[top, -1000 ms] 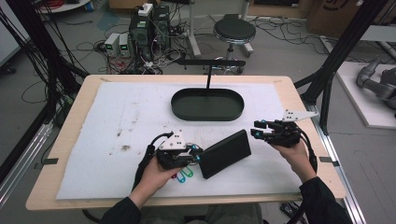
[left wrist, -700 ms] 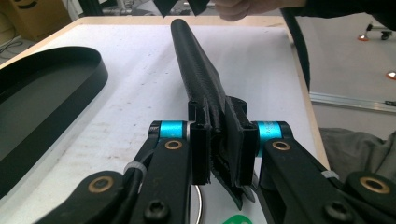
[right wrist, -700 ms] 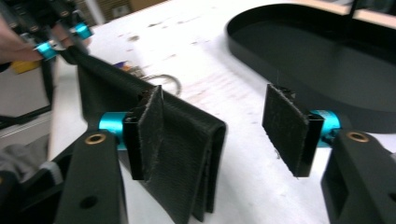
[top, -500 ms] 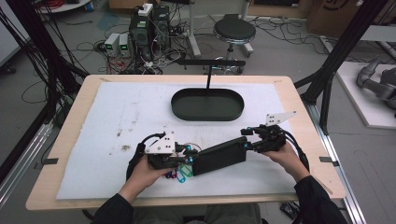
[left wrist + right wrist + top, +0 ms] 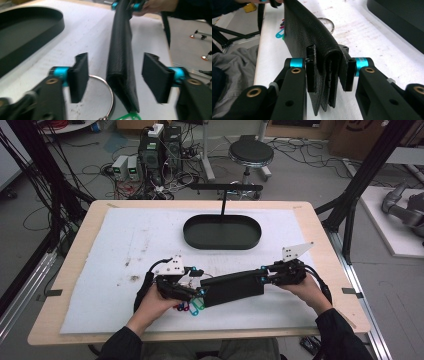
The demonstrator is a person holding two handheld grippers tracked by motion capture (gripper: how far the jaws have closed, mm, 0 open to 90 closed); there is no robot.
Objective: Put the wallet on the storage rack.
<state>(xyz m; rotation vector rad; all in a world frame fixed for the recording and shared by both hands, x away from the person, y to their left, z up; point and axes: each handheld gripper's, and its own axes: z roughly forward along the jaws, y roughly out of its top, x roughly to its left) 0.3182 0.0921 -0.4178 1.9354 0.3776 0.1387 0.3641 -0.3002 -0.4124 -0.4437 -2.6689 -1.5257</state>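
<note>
The wallet (image 5: 322,50) was clamped by the right gripper (image 5: 327,72); the left gripper (image 5: 115,75) was released, so it could be dropped.

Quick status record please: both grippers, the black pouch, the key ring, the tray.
left gripper: open, jaws either side of the pouch end, not touching
right gripper: shut on the pouch's other end
black pouch: folded, on edge between both grippers
key ring: on the mat beside the pouch, coloured tags attached
tray: oval, black, beyond the grippers
</note>
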